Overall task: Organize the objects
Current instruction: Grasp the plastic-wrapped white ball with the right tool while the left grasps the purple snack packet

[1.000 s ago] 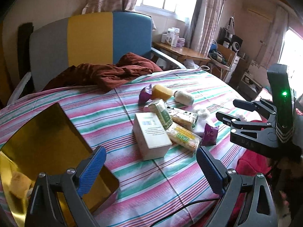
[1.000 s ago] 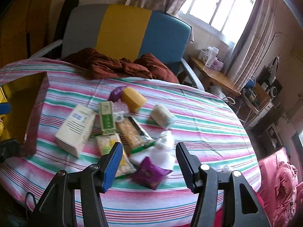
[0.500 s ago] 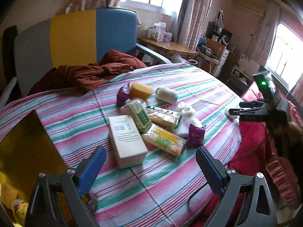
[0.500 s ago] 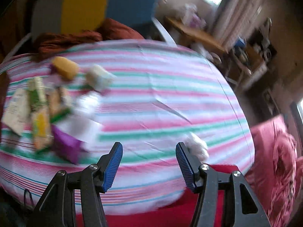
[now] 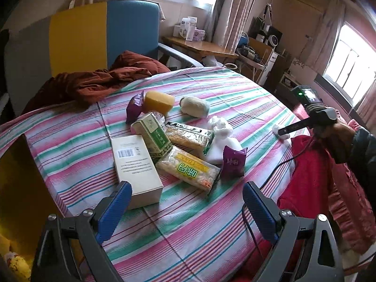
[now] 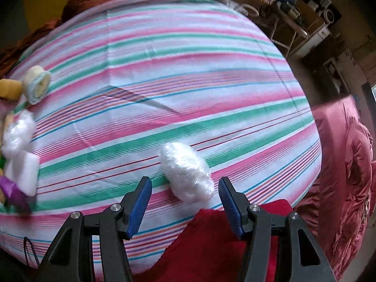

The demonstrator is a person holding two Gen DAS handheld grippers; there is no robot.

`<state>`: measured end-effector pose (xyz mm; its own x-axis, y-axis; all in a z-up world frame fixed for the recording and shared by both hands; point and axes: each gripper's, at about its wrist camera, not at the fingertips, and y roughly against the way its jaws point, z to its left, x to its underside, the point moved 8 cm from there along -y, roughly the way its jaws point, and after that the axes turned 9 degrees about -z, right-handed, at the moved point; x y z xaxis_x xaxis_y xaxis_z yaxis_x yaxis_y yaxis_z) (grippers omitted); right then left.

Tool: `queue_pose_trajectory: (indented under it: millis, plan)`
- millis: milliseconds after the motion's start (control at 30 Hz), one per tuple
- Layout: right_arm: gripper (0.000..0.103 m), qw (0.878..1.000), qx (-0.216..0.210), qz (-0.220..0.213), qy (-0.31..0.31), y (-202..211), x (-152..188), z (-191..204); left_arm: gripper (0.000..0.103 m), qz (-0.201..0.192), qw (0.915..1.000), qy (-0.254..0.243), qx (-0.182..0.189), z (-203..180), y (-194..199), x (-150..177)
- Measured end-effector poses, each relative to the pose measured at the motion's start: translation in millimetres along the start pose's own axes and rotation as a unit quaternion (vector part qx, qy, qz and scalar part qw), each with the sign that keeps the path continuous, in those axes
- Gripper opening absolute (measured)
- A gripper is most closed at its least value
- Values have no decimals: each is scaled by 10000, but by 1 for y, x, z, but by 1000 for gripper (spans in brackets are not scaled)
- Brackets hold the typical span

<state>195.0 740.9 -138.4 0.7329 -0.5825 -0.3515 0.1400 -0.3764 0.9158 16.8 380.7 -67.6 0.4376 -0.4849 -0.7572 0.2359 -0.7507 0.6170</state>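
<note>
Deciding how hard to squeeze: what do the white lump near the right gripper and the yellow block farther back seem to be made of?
White lump: looks like crinkled thin plastic film, glossy and translucent, with shiny creases; what it wraps, if anything, cannot be told. Yellow block: probably foam sponge, matte, with rounded edges and a dull porous-looking face. Both likely give easily.

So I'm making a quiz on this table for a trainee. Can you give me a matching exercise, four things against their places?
Things:
1. sponge
2. white box
3. white wad
4. brown cloth

Places:
A. between the right gripper's open fingers
B. far edge, by the chair
C. nearest the left gripper
D. beside a purple packet, behind the green box

Pairs: 1-D, 2-C, 3-A, 4-B
</note>
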Motion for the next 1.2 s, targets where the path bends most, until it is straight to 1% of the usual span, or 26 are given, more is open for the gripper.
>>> queue_pose_trajectory:
  millis: [67,133,167,200,233,267,400,467,567,633,700,800,967,1033,1100,1167,1200]
  plan:
    - [59,9999,-73,75,-12,-5,-2,1,94,23,10000,13,40,-3,-3,-1]
    - [57,9999,-65,138,5,-9,-3,3,94,32,9999,14,104,-7,-6,-2]
    - [42,9998,-64,184,46,-11,-3,3,93,37,9999,7,129,-9,-7,-2]
    - [36,9997,-58,226,117,-13,-2,6,90,49,9999,4,148,-10,-8,-3]
    - [35,9995,7,246,185,-14,-1,7,88,67,9998,4,167,-11,-10,-3]
    - [31,9995,57,208,230,-13,-1,8,87,100,9997,10,201,-13,-12,-3]
    - [30,9996,66,-78,265,-5,-3,11,78,179,9994,41,300,-22,-21,-6]
    - [30,9993,-25,-317,196,4,-6,12,76,204,9992,-1,344,-29,-29,-10]
    - [30,9978,-165,-622,130,14,-8,13,71,201,9989,-214,364,-43,-42,-15]
    - [30,9971,-227,-725,58,18,-10,12,64,293,9982,-350,385,-52,-54,-16]
    - [30,9965,-280,-792,25,19,-10,12,61,343,9973,-499,426,-60,-66,-16]
    - [30,9956,-339,-870,52,17,-14,13,59,452,9950,-793,406,-72,-87,-13]
    - [30,9943,-425,-973,9,20,-16,12,66,680,9932,-892,297,-82,-119,-3]
    - [30,9941,-449,-992,14,20,-17,12,72,747,9926,-905,314,-86,-126,2]
    - [30,9939,-460,-1004,31,21,-18,12,72,769,9918,-989,242,-91,-135,5]
    - [30,9938,-456,-1012,50,21,-19,12,70,770,9907,-1104,194,-95,-144,7]
    - [30,9937,-457,-1022,55,21,-19,13,59,791,9900,-1150,179,-96,-148,9]
